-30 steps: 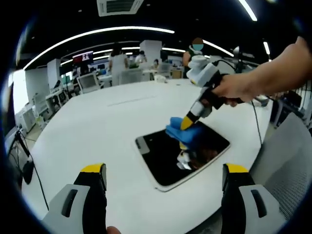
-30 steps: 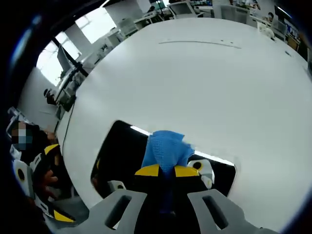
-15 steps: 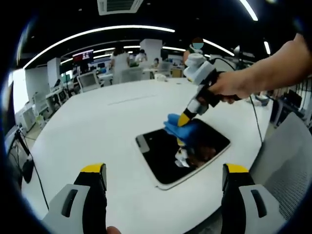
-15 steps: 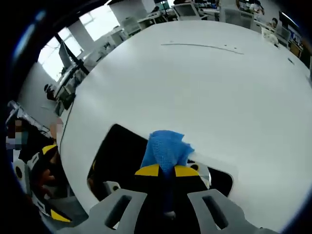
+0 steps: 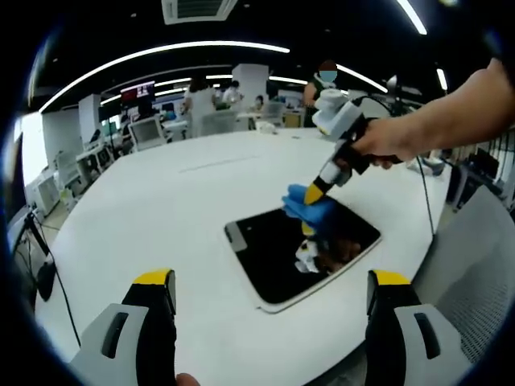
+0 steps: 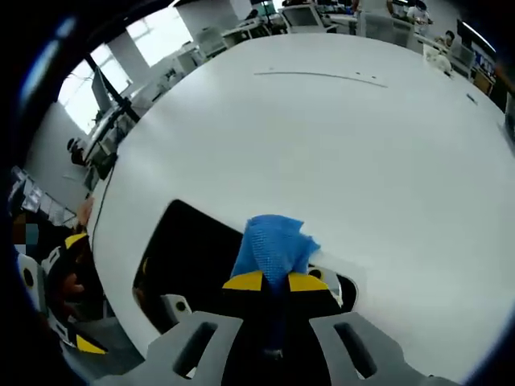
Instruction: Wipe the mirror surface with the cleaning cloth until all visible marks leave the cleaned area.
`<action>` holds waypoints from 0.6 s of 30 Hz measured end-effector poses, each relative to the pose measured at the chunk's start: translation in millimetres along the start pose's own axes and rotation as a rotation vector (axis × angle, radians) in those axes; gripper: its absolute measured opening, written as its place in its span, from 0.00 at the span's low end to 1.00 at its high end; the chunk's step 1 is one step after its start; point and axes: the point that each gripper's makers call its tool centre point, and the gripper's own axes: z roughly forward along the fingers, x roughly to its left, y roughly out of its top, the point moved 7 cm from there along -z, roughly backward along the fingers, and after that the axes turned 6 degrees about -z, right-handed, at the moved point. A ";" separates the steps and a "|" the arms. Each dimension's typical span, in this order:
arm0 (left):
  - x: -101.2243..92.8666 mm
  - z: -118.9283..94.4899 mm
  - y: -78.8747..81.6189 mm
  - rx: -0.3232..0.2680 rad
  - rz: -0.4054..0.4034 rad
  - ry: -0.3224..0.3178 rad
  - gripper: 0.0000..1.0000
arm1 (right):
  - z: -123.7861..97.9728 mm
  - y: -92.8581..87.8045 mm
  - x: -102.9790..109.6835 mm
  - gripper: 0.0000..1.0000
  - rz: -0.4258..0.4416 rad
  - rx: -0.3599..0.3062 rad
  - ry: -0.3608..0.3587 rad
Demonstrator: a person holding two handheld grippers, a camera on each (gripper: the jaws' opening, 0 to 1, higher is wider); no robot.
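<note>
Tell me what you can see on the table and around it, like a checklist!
Surface: round white table, bare around the mirror.
Job's things: dark mirror lying flat; blue cleaning cloth pressed on its far edge.
Clutter: nothing seen.
Grippers: right gripper shut on the cloth; left gripper open, hovering short of the mirror.
Cables: one dark cable trailing from the right gripper over the table edge.
Surroundings: office with desks, monitors, people, ceiling light strips.
</note>
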 end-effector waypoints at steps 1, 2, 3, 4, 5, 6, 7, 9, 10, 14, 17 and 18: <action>-0.3 -0.3 0.2 0.000 0.000 0.000 0.99 | 0.0 -0.1 -1.2 0.04 0.002 0.001 -0.002; -0.5 -0.4 0.3 0.000 0.000 0.000 0.99 | -0.9 -0.8 -1.3 0.04 0.003 0.001 -0.005; -0.3 -0.5 0.2 -0.001 0.000 0.000 0.99 | -1.6 -1.6 -2.2 0.04 0.003 0.002 -0.008; 0.0 -0.6 0.2 -0.001 0.000 0.002 0.99 | -1.8 -2.1 -2.9 0.04 0.002 0.002 -0.012; 0.6 -0.9 0.3 -0.003 -0.001 0.005 0.99 | -2.7 -3.3 -3.1 0.04 0.001 0.000 -0.015; 0.7 -1.0 0.3 -0.004 -0.002 0.005 0.99 | -4.4 -4.4 -2.4 0.04 -0.001 0.000 -0.017; 1.3 -0.6 -0.3 -0.004 -0.004 0.006 0.99 | -5.4 -5.3 -2.4 0.04 0.000 0.001 -0.021; 1.2 -1.1 -0.3 -0.004 -0.005 0.007 0.99 | -6.7 -7.4 -2.0 0.04 0.003 0.001 -0.024; 1.1 -1.4 0.0 -0.005 -0.004 0.007 0.99 | -7.3 -10.0 -0.2 0.04 -0.007 0.000 -0.033; 0.1 -1.1 0.1 -0.002 -0.003 0.002 0.99 | -10.3 -18.3 5.7 0.04 -0.066 -0.007 -0.055; 0.0 -1.2 -0.2 0.000 -0.002 0.001 0.99 | -13.0 -25.4 6.4 0.04 -0.036 -0.023 -0.051; 0.1 -1.4 0.0 -0.001 -0.001 0.001 0.99 | -13.4 -26.3 7.3 0.04 -0.035 -0.023 -0.051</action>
